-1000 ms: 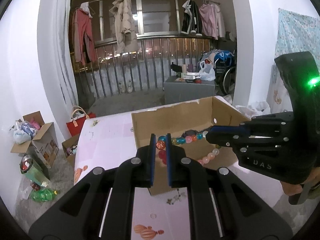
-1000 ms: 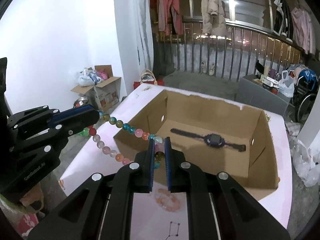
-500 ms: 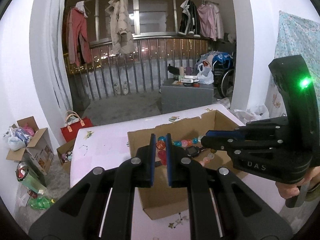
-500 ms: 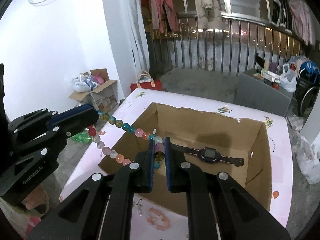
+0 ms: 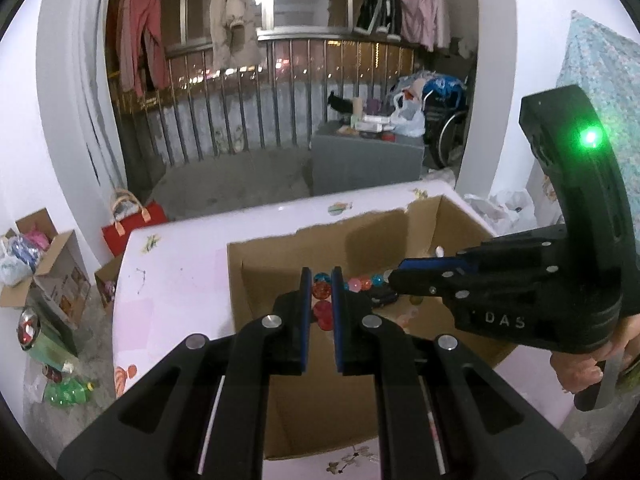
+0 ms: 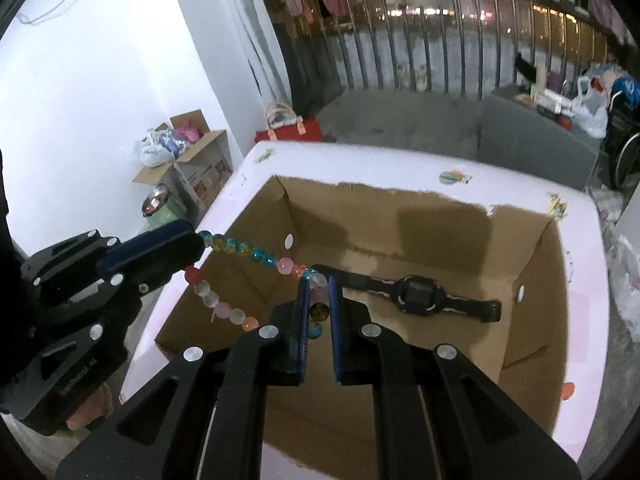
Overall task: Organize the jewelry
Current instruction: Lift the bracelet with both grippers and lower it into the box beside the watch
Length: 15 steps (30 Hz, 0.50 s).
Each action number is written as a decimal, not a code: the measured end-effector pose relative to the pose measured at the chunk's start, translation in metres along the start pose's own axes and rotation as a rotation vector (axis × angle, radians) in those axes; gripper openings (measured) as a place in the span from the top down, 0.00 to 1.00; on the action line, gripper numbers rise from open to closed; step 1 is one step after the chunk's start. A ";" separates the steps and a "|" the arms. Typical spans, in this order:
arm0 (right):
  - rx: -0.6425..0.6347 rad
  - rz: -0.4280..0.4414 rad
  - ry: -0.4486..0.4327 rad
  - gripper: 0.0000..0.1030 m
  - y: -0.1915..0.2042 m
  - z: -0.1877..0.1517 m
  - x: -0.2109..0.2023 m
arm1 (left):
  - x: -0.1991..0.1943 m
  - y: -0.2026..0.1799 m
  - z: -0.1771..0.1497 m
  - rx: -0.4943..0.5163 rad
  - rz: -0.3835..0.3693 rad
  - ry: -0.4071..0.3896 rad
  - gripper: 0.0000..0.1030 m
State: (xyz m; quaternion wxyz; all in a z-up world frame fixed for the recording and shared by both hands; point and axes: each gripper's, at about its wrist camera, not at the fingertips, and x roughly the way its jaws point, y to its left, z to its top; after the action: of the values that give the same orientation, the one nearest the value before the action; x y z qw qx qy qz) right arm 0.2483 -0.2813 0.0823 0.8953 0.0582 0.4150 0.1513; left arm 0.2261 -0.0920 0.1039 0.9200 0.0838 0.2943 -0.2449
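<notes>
The left claw is clamped on red beads at one end of the bead bracelet, and the right claw is pinched onto beads at the other end, so the loop is strung taut between the two. Both ends are held up over the open cardboard box, the left end right at the box's left wall and the right end just inside it. A black watch is laid flat on the box floor, a bit beyond the right claw. The box is parked on the pink counter. A bare hand can be spotted gripping the right claw's handle, off to the box's right.
</notes>
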 end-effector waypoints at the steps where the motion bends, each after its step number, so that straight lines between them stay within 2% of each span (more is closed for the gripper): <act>1: -0.001 0.006 0.009 0.90 -0.001 0.001 0.005 | 0.003 0.001 0.000 -0.004 0.001 0.010 0.92; 7: 0.002 0.041 0.055 0.90 -0.007 0.003 0.025 | 0.023 0.011 0.000 -0.029 0.013 0.075 0.92; 15: 0.076 0.091 0.105 0.90 -0.028 0.006 0.043 | 0.042 0.016 -0.009 -0.041 0.032 0.180 0.92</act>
State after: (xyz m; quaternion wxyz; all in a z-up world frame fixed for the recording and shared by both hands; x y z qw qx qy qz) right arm 0.2850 -0.2936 0.0487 0.8617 0.1029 0.4636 0.1786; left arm 0.2593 -0.0920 0.0726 0.8952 0.0914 0.3791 -0.2157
